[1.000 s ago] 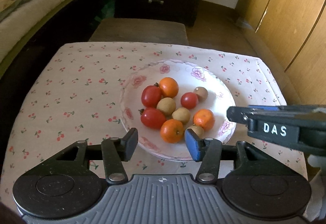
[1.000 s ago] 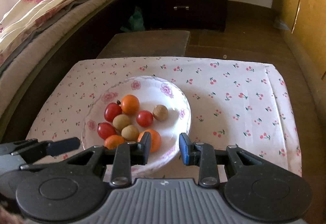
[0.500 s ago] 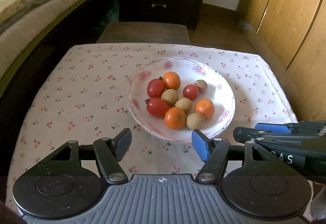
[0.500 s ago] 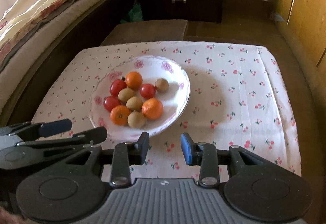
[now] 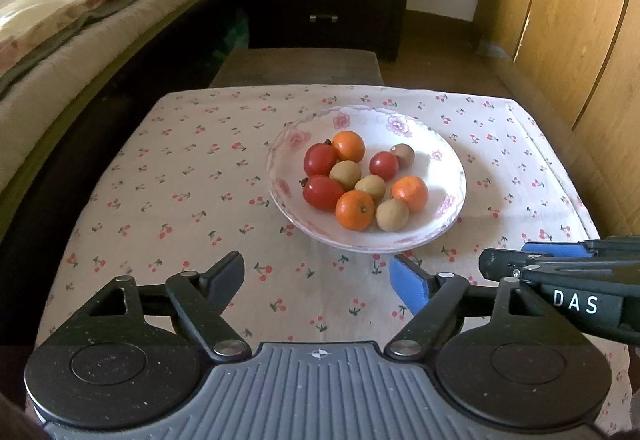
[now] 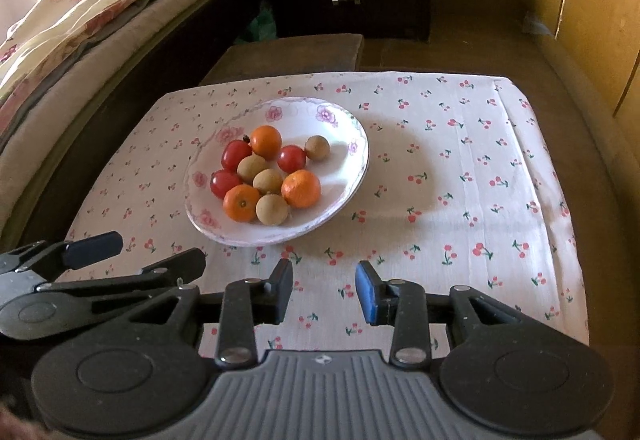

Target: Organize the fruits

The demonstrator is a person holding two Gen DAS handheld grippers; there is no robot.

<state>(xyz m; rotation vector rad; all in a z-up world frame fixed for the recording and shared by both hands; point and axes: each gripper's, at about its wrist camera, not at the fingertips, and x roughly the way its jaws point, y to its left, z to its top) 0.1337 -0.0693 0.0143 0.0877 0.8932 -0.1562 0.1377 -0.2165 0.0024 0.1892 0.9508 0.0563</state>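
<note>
1. Both grippers have drawn back from the plate [image 5: 451, 195] since a second ago; it sat right at their fingertips then and now lies well beyond them, mid-frame.
2. That retreat could fit a finished sort or a pause before picking; the pictures don't settle which.
3. Left gripper [image 5: 318, 278] stands wide with nothing between its fingers; right gripper [image 6: 324, 290] is narrower, also holding nothing.
4. On the plate: three oranges [image 5: 354, 209], three tomatoes [image 5: 323, 192] and four small brown fruits [image 5: 392, 214], mixed, touching, none on the tablecloth [image 5: 180, 175].
</note>
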